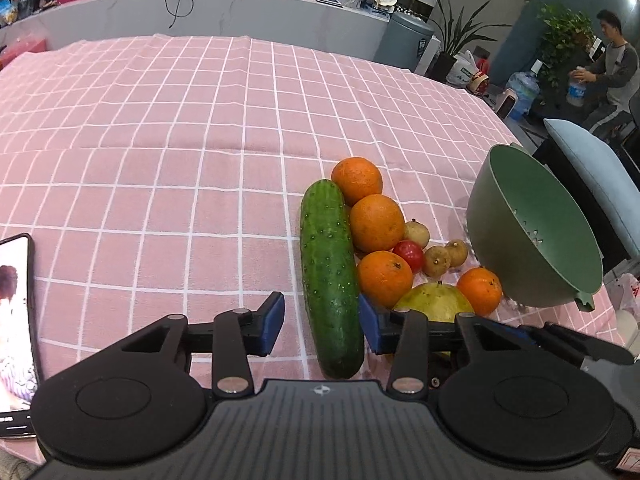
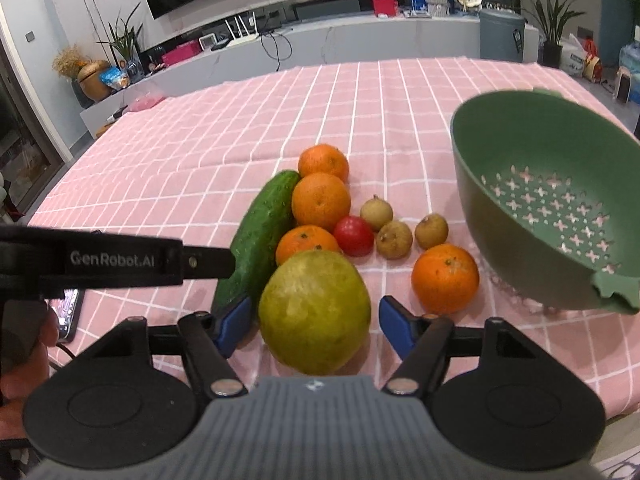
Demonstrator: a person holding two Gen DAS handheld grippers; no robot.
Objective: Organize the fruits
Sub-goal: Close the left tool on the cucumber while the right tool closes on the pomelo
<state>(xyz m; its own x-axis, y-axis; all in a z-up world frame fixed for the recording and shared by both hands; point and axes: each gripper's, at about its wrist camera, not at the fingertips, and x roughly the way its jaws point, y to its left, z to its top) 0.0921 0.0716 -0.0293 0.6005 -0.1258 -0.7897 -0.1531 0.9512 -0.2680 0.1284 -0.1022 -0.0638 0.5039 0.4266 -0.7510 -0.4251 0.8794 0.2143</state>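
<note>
The cucumber [image 1: 330, 276] is lying lengthwise on the pink checked tablecloth [image 1: 160, 160], its near end sitting between the blue pads of the left gripper [image 1: 322, 326]. The right pad is touching the cucumber's side, while a strip of cloth is showing between the left pad and the skin, so the jaws are standing open around it rather than clamping it.

Just right of the cucumber, the large yellow-green fruit [image 2: 314, 312] is resting between the pads of the right gripper [image 2: 316, 326]. Small gaps are showing on both sides of it, so these jaws are also open, bracketing the fruit without pressing on it.

Beyond these two, four oranges are sitting in the pile: three [image 2: 320, 200] are lining up against the cucumber's right flank, and a fourth orange [image 2: 445, 278] is lying apart, near the colander. A small red fruit [image 2: 354, 236] and three small brown fruits [image 2: 394, 239] are clustering between them.

The green colander [image 2: 500, 208] is standing tilted at the right edge of the table, its perforated bottom facing the cameras. A phone [image 1: 16, 300] is lying at the left, near the left gripper.
</note>
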